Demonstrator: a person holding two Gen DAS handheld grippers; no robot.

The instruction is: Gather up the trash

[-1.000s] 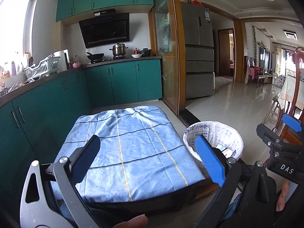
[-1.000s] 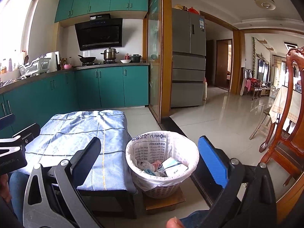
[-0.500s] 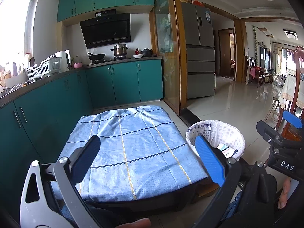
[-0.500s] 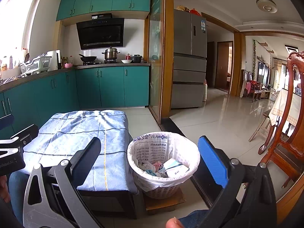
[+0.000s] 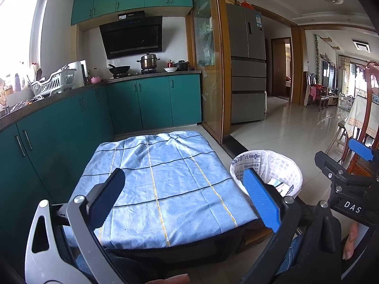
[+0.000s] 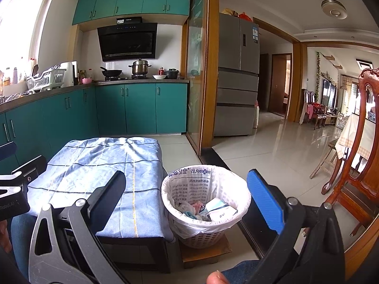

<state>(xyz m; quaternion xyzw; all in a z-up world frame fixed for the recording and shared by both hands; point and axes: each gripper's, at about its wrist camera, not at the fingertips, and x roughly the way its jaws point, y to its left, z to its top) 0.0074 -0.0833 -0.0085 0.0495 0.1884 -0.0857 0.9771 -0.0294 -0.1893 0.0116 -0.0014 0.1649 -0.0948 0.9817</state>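
Note:
A white-lined trash basket (image 6: 206,203) stands on the floor beside a low table under a blue checked cloth (image 6: 99,165). Crumpled wrappers and a white packet (image 6: 218,210) lie inside the basket. My right gripper (image 6: 187,197) hovers open and empty in front of the basket and the table's right edge. My left gripper (image 5: 183,195) is open and empty above the cloth (image 5: 161,175), with the basket (image 5: 279,165) to its right. No loose trash shows on the cloth. Each gripper appears at the other view's edge: the right gripper (image 5: 343,184) and the left gripper (image 6: 16,189).
Teal kitchen cabinets (image 5: 59,127) run along the left and back. A glass sliding door with a wooden frame (image 6: 203,82) and a grey fridge (image 6: 236,78) stand behind the basket. A carved wooden chair (image 6: 355,165) is close on the right. Tiled floor (image 6: 272,146) stretches beyond.
Both views have shifted only slightly. Both grippers stay open and empty, and the basket and table have not moved.

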